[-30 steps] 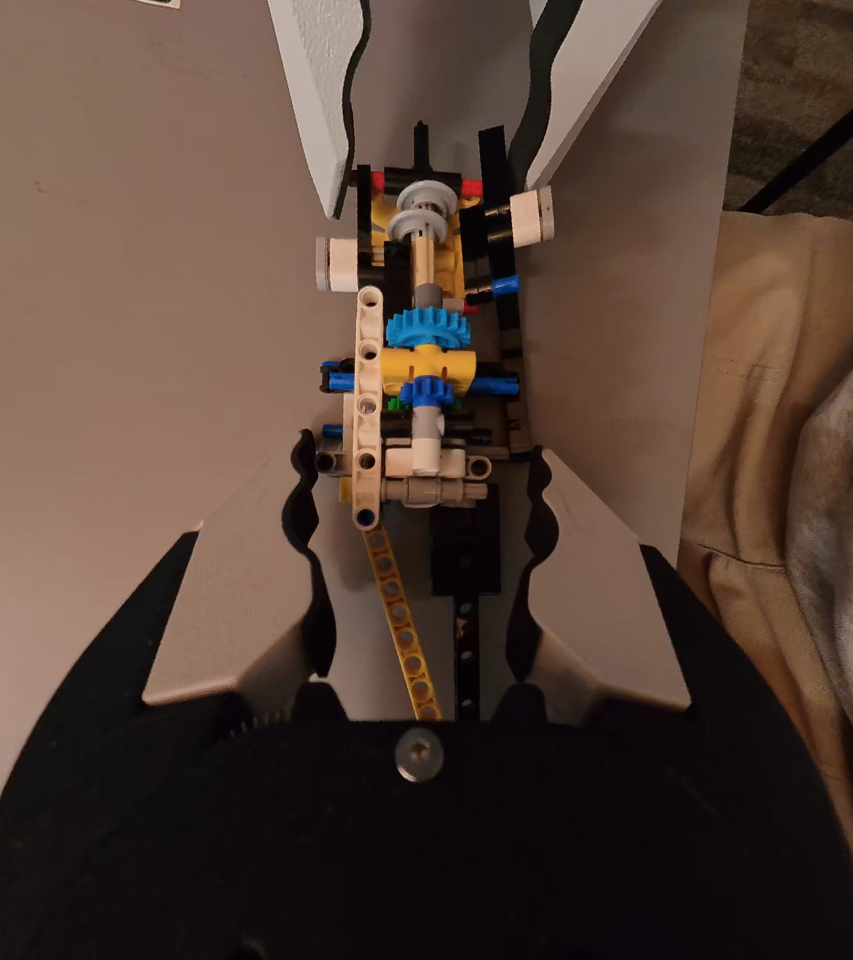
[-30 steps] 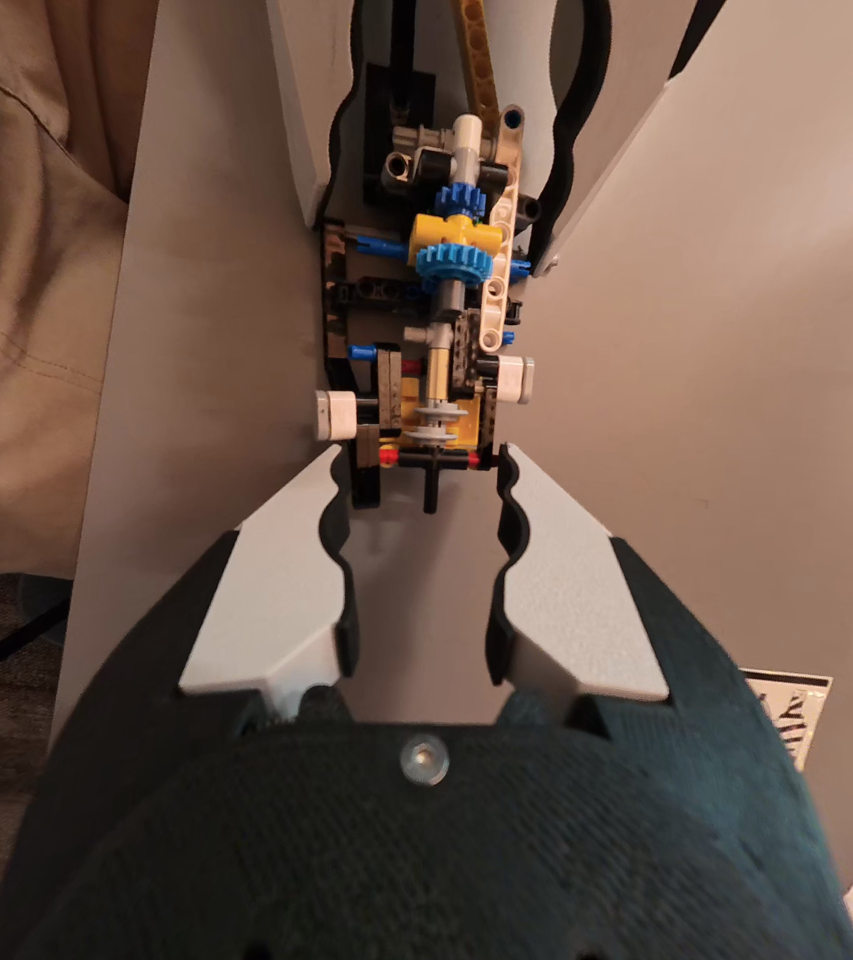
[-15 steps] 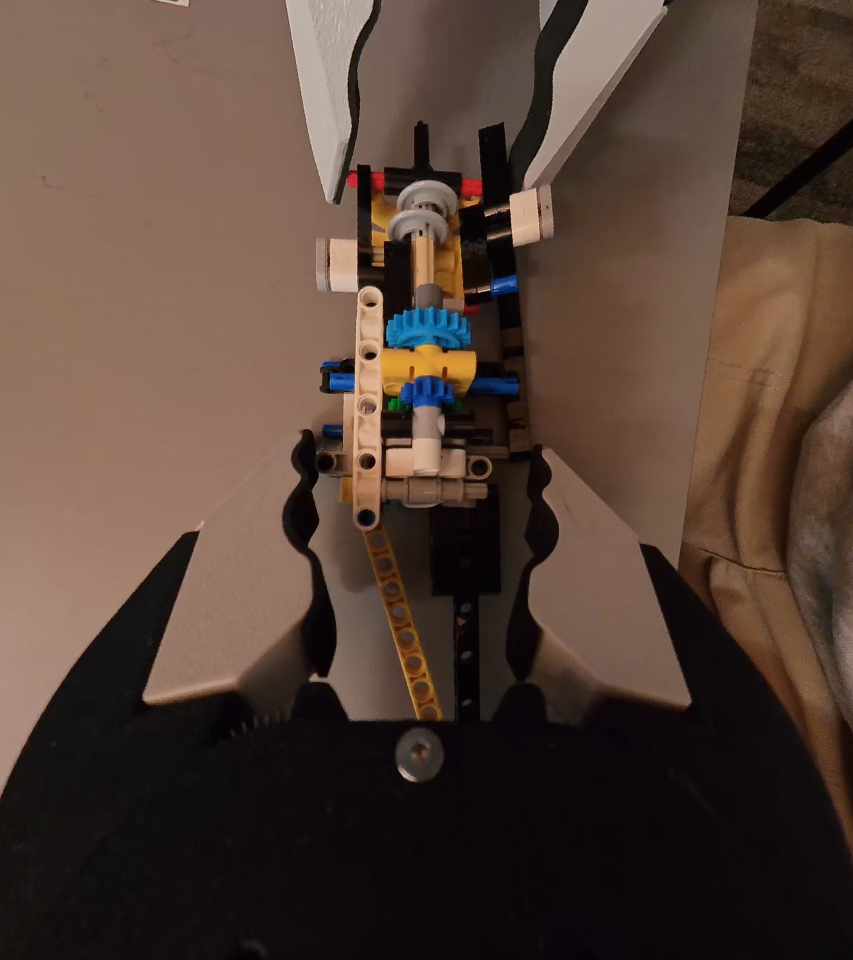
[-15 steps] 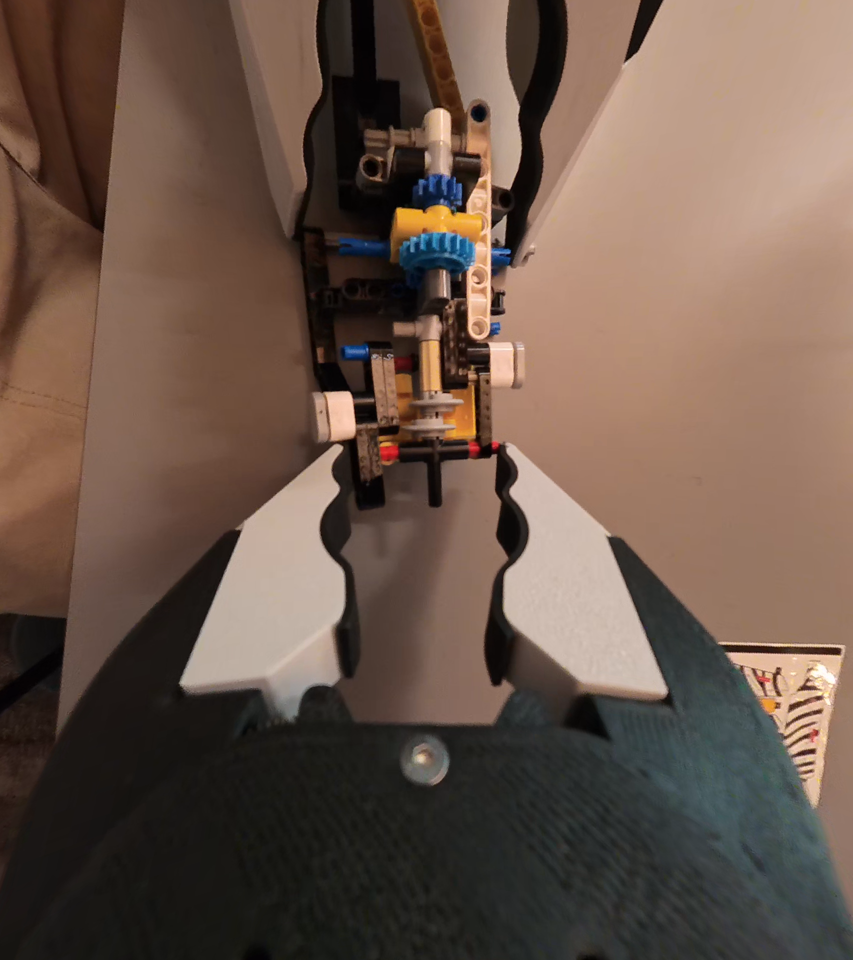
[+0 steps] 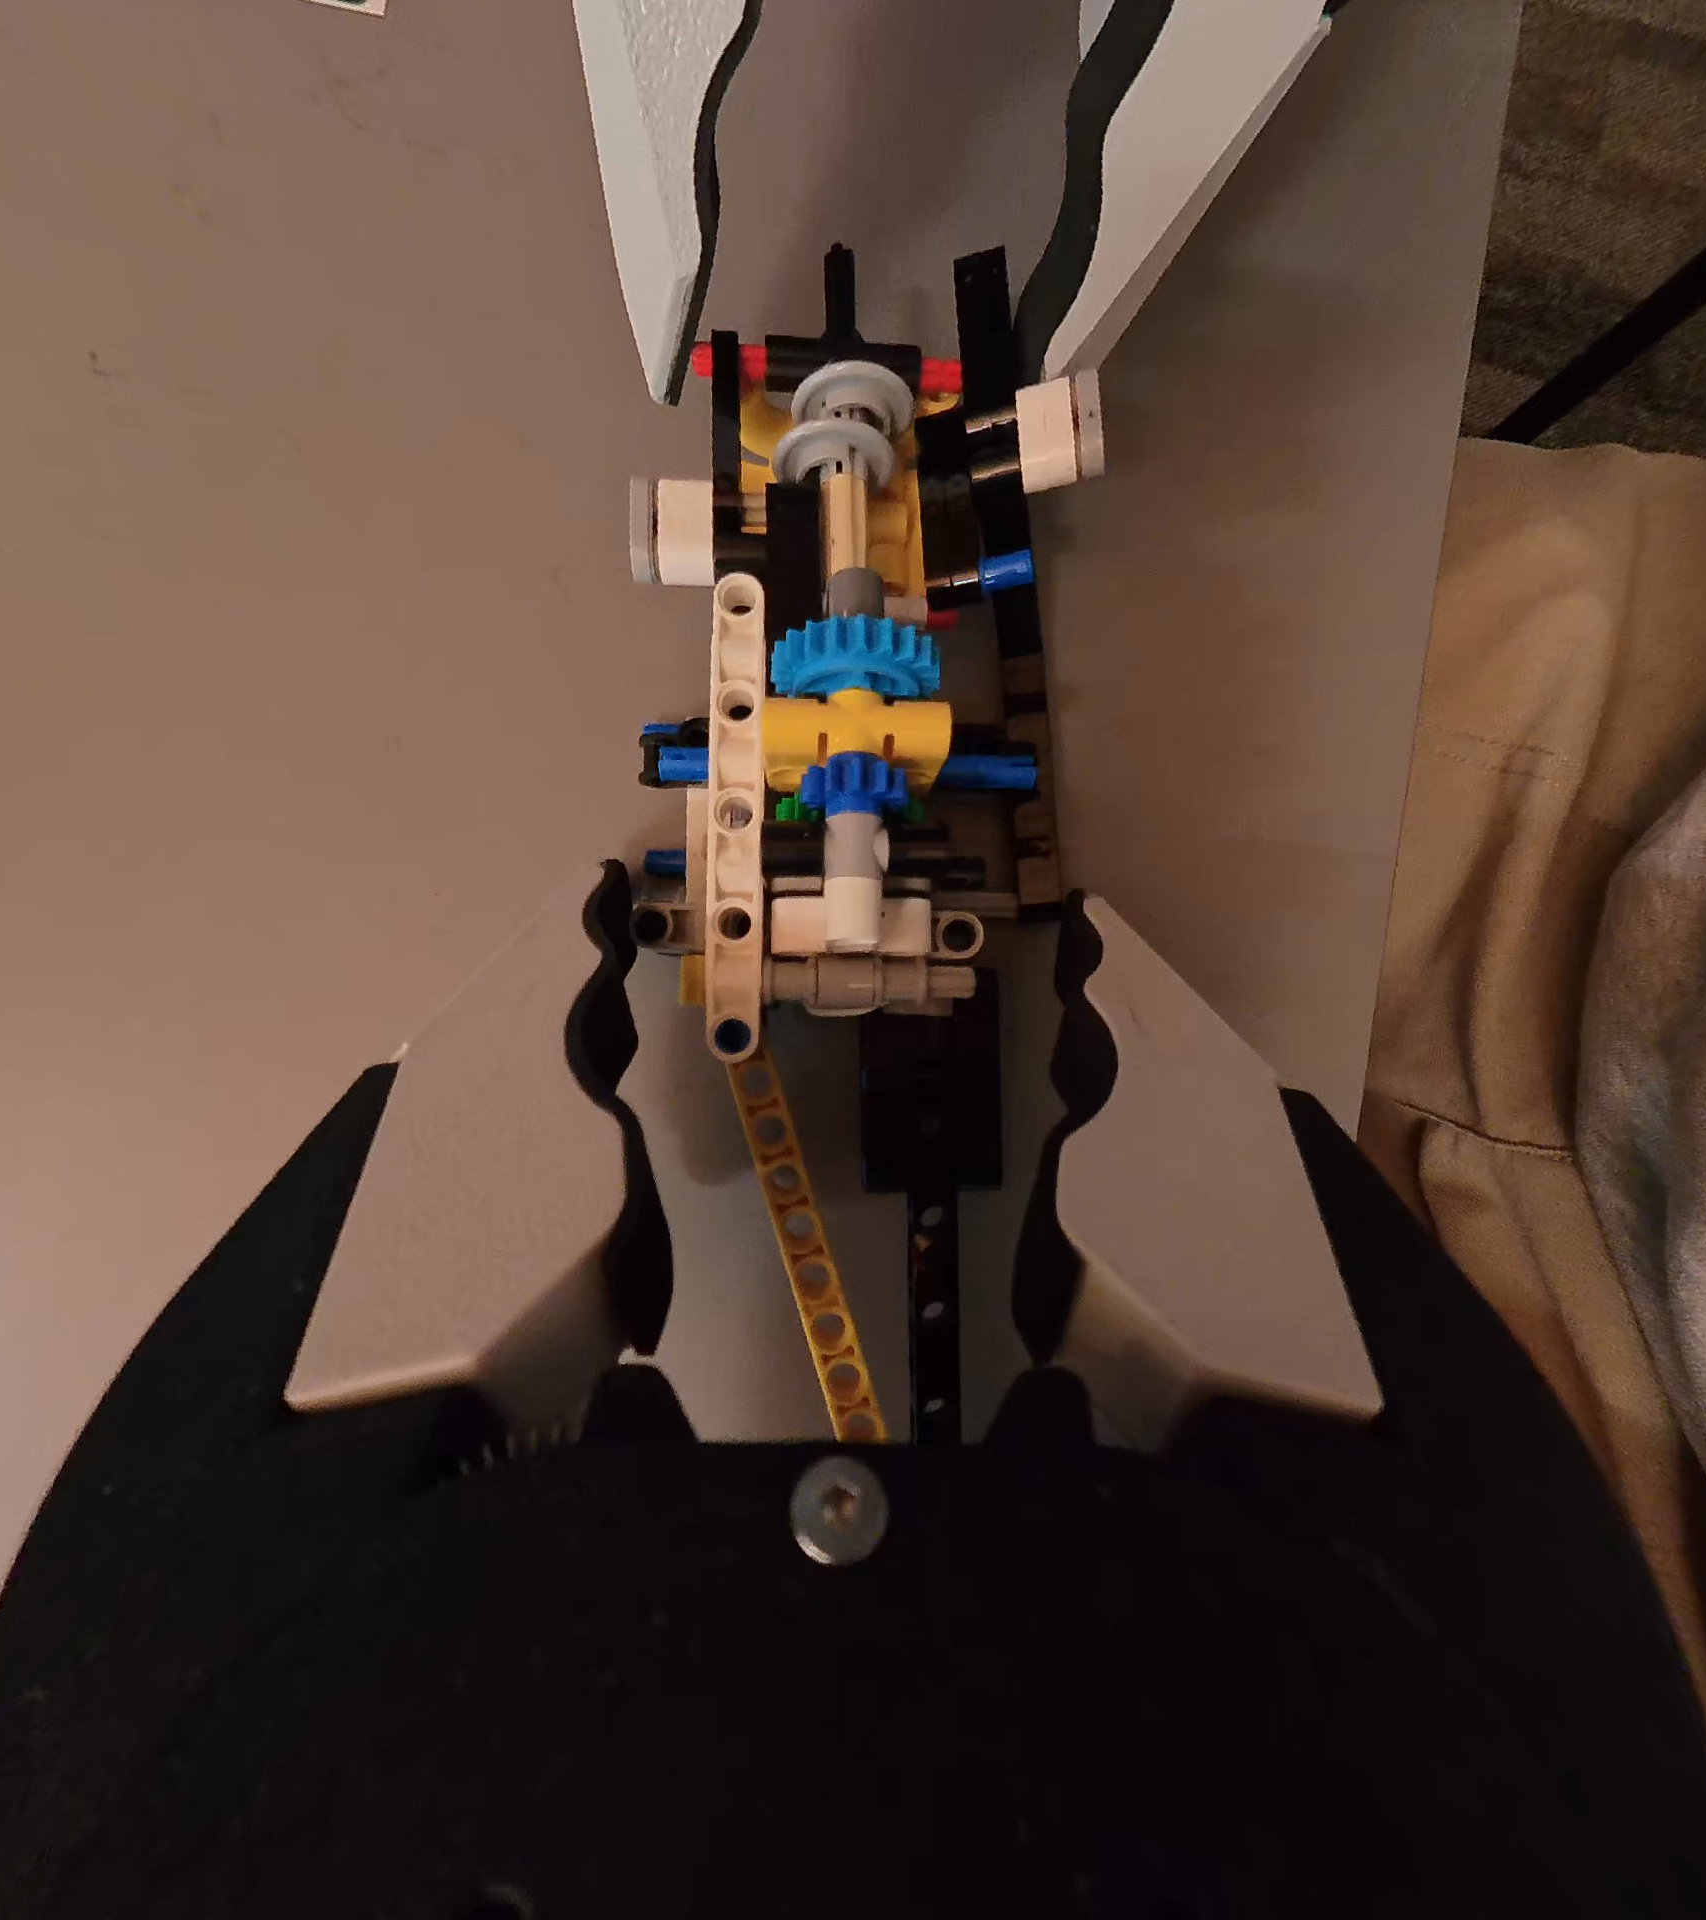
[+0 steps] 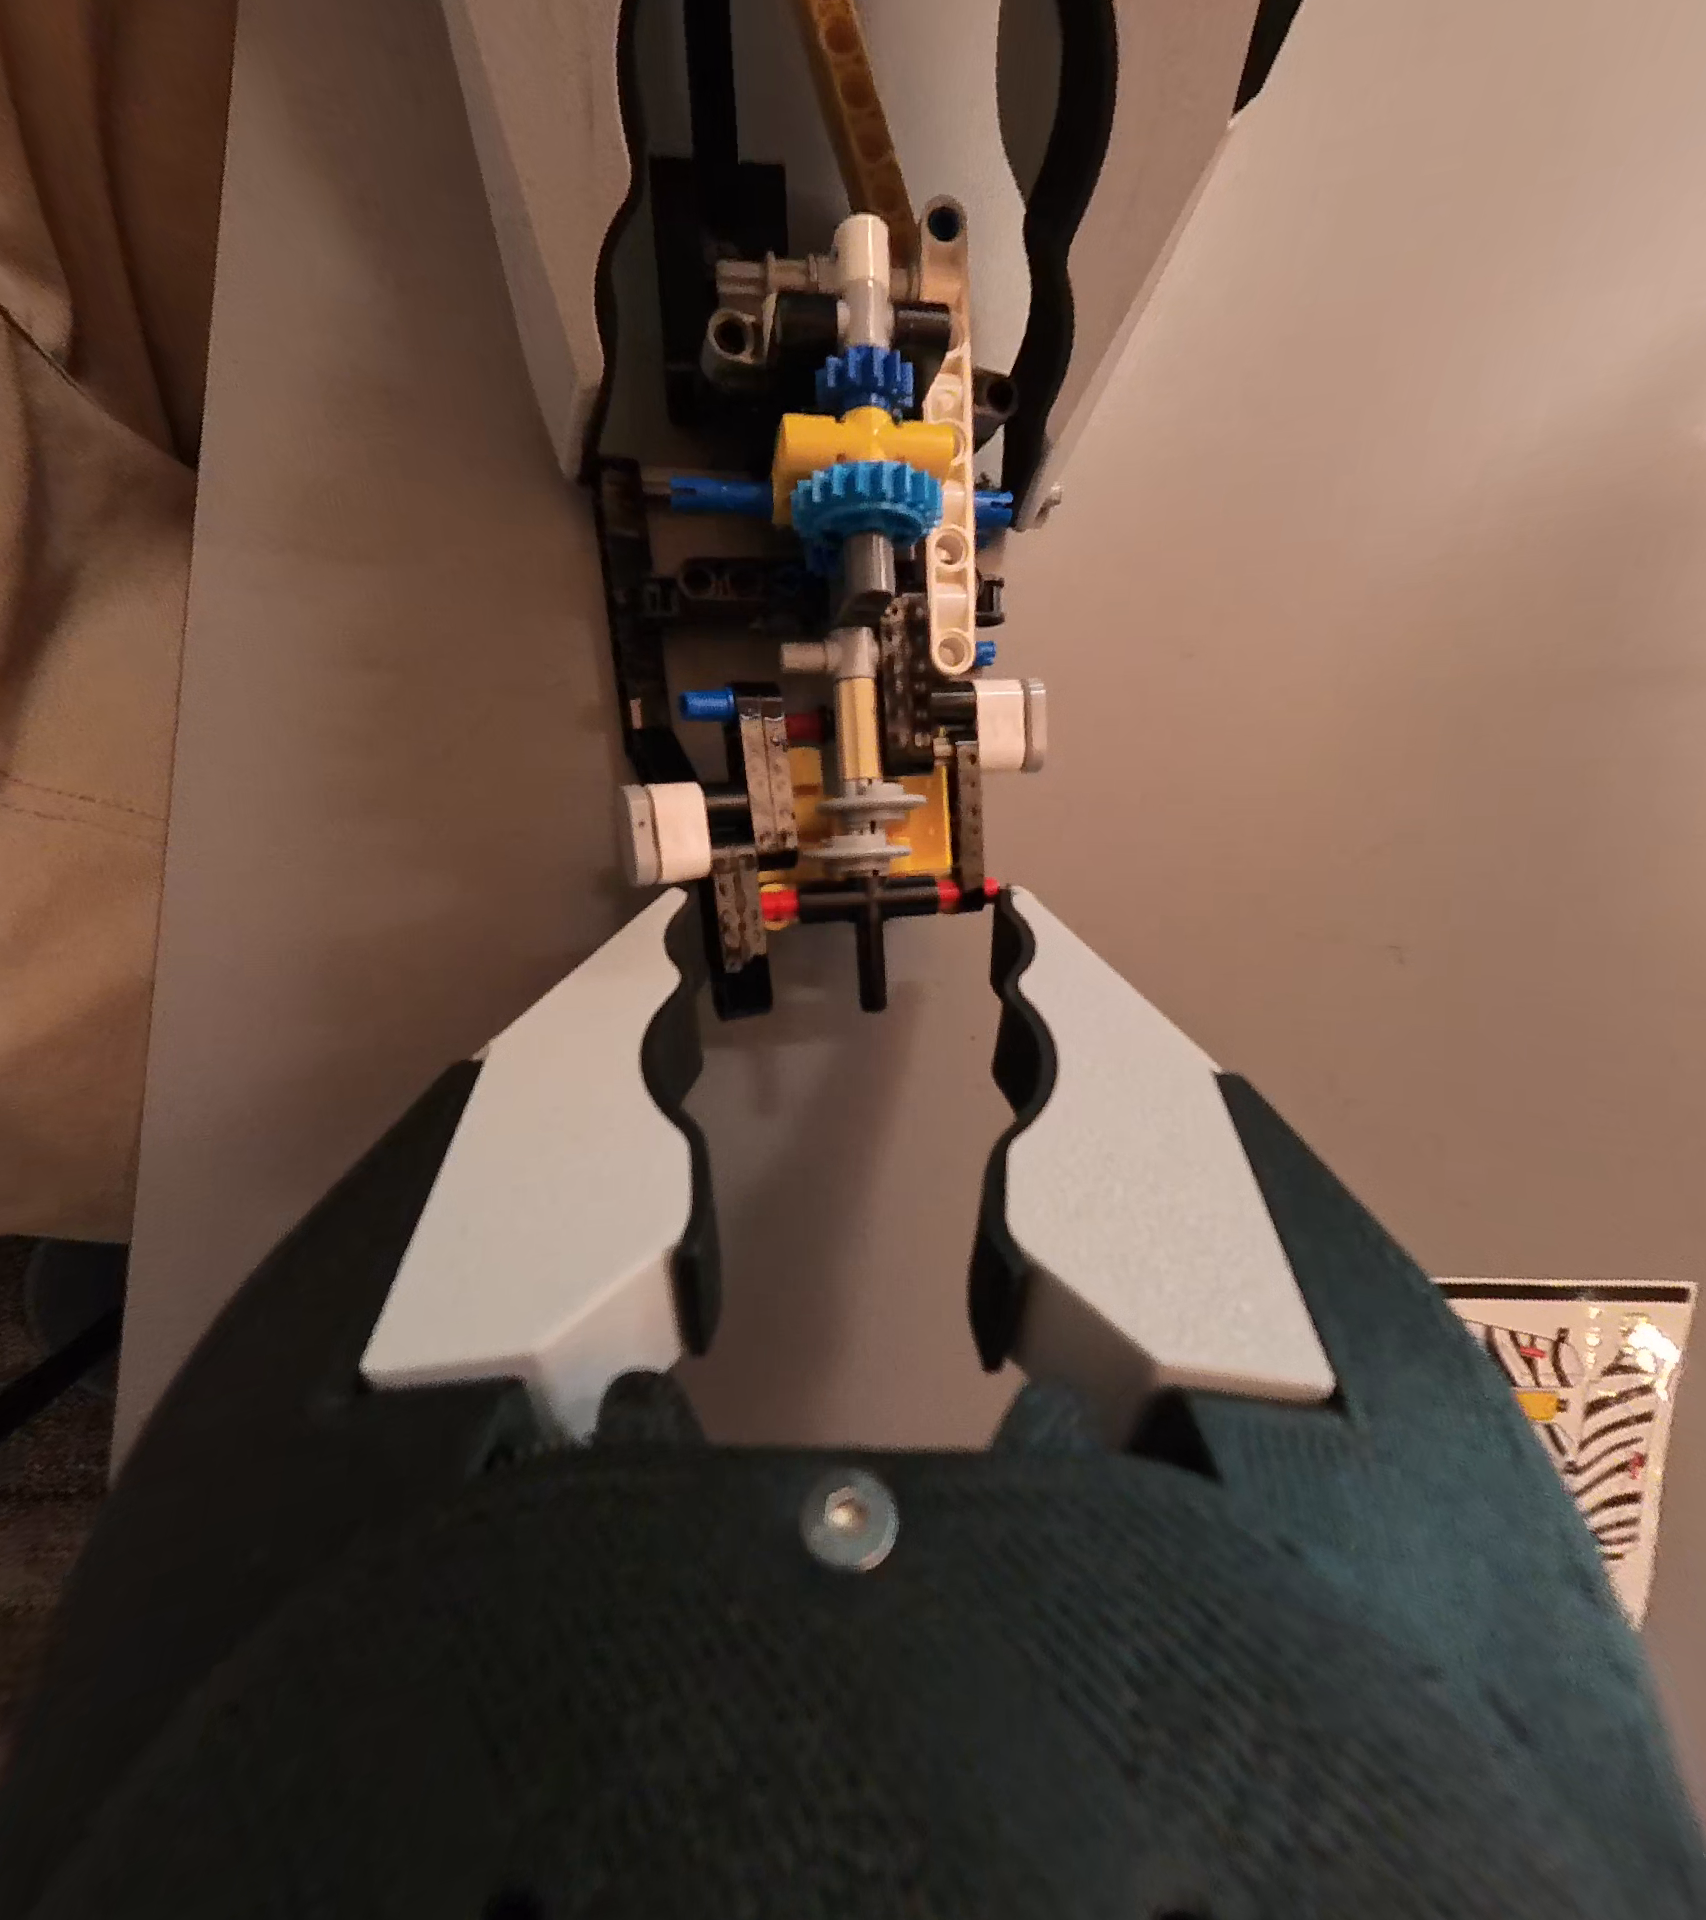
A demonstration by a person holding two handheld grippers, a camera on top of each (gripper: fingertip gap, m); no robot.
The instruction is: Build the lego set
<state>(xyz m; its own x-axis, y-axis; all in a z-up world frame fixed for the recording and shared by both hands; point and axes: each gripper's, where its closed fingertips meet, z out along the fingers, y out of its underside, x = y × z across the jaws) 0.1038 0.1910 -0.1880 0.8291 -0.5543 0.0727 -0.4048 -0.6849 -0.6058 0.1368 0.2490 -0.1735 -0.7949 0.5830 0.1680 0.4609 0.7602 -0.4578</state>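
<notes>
While the lego model [image 5: 844,717] lies on the table [image 5: 257,520], both tools flank it — ends facing. Left tool [image 5: 836,914] and right tool [image 6: 841,904] stand released, gripping nothing.

left wrist view looking down close, right wrist view facing it; both share the lego build [image 5: 854,717] [image 6: 854,623]

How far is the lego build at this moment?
Partly done: the lego model already carries blue gears on a central shaft. In hand: the left claw and right claw bracket its two ends, both open. Left: the sticker sheet lies unused; missing parts cannot be judged.
</notes>
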